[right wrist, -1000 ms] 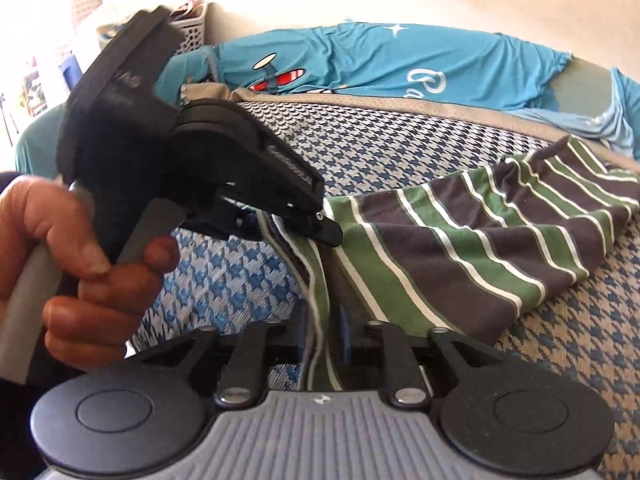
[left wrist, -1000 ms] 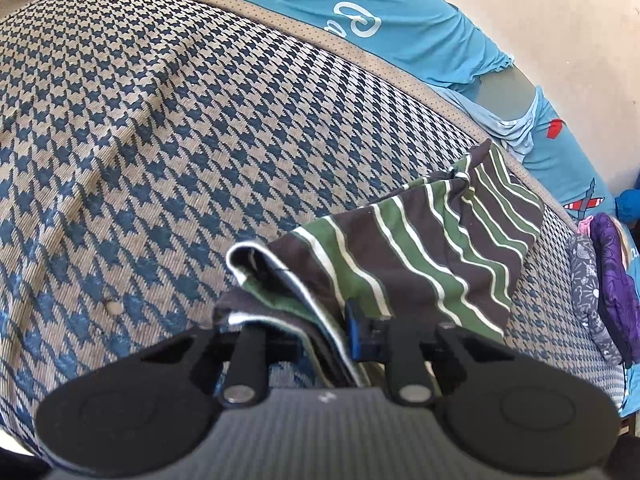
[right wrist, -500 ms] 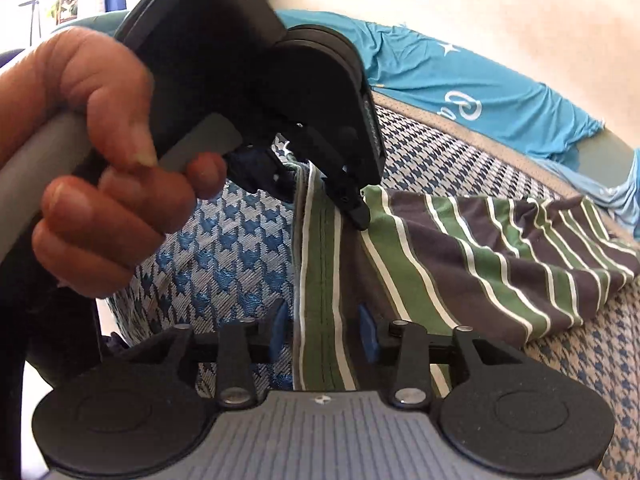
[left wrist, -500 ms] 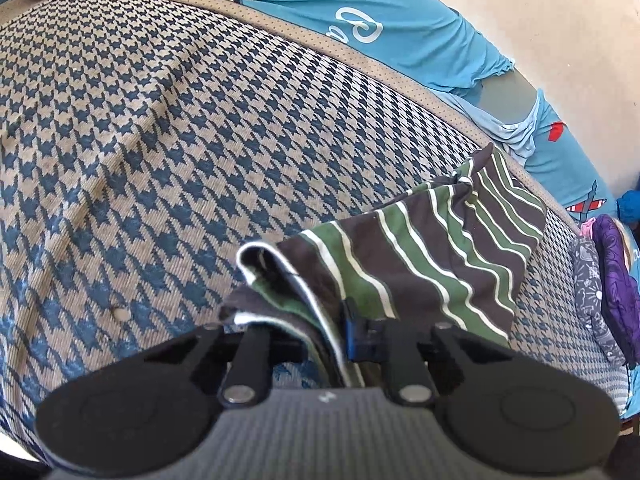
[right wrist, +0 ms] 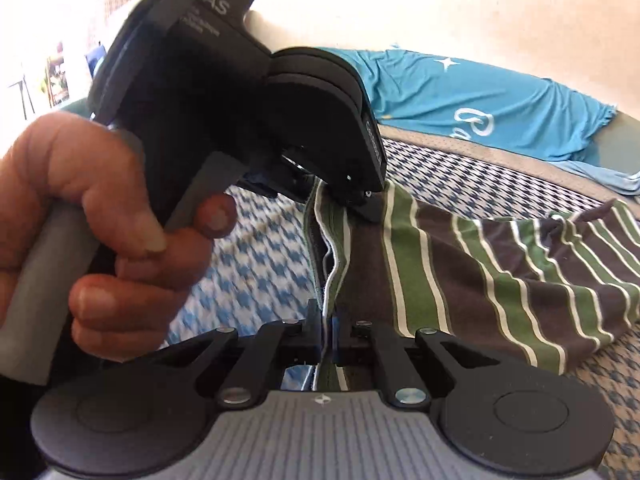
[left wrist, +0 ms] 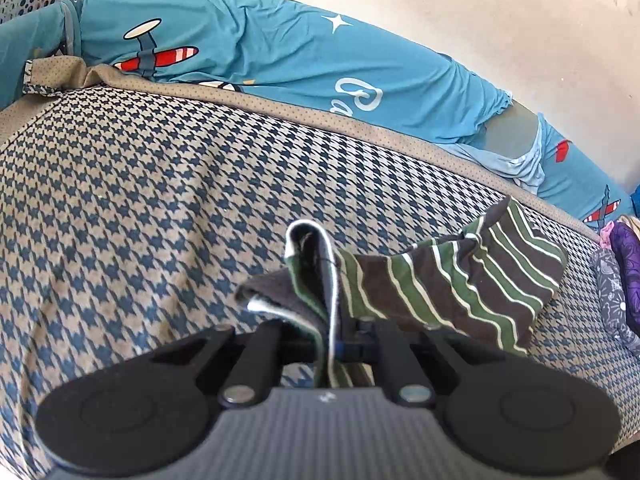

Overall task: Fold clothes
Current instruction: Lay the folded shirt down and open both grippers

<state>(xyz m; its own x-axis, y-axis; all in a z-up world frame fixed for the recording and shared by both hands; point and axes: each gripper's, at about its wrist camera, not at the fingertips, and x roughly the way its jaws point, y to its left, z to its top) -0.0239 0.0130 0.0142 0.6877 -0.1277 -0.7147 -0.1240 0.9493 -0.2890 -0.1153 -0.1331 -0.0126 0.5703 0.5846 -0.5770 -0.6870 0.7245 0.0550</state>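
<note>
Both my grippers, left gripper (left wrist: 338, 334) and right gripper (right wrist: 327, 330), pinch the striped garment (right wrist: 472, 276). White script on the blue shirt (left wrist: 280, 60), upper centre, reads partly "Pa".

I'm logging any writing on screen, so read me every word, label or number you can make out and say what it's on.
"AS": end of a cut-off white word on the left gripper body, right wrist view.
Smaller white lines beneath it: too blurred to read.
Grey print on that gripper's side edge: too blurred.
White cursive on the blue sheet: starts like "Pa", rest hidden behind the houndstooth cover.
Striped garment: no text.
</note>
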